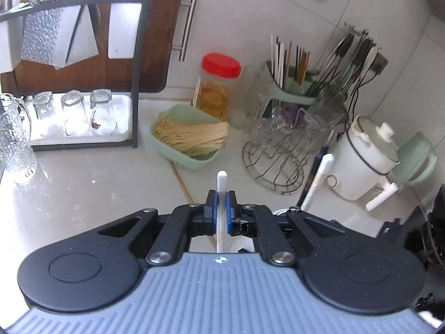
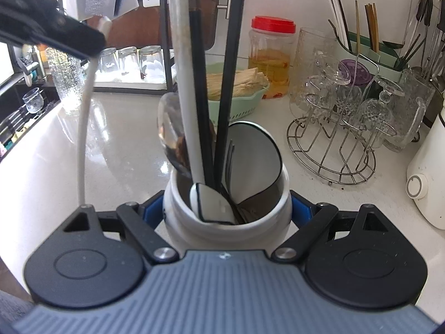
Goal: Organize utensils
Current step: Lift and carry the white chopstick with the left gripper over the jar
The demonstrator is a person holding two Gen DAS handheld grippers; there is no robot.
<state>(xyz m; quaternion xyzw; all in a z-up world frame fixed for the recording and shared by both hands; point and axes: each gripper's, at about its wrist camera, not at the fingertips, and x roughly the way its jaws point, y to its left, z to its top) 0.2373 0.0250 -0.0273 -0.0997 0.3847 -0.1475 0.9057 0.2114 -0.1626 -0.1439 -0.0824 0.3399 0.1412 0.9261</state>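
Note:
My left gripper (image 1: 221,203) is shut on a thin white chopstick-like utensil (image 1: 221,182), whose tip sticks out past the blue pads. In the right wrist view the left gripper (image 2: 97,39) is raised at the upper left and the white utensil (image 2: 83,128) hangs down from it. My right gripper (image 2: 228,211) is shut on a white ceramic utensil jar (image 2: 194,231). The jar holds a metal spoon (image 2: 169,136), a fork (image 2: 230,156), black chopsticks (image 2: 198,83) and a white-handled spoon (image 2: 211,203). A green utensil holder (image 1: 292,86) (image 2: 386,58) with several chopsticks stands at the back right.
A wire rack of glasses (image 2: 345,128) stands right of the jar, a white electric pot (image 1: 364,153) beyond it. A red-lidded jar (image 1: 217,86) and a green basket of noodles (image 1: 189,136) are at the back. Upturned glasses (image 1: 75,114) fill a shelf tray on the left. A wooden chopstick (image 1: 180,181) lies on the counter.

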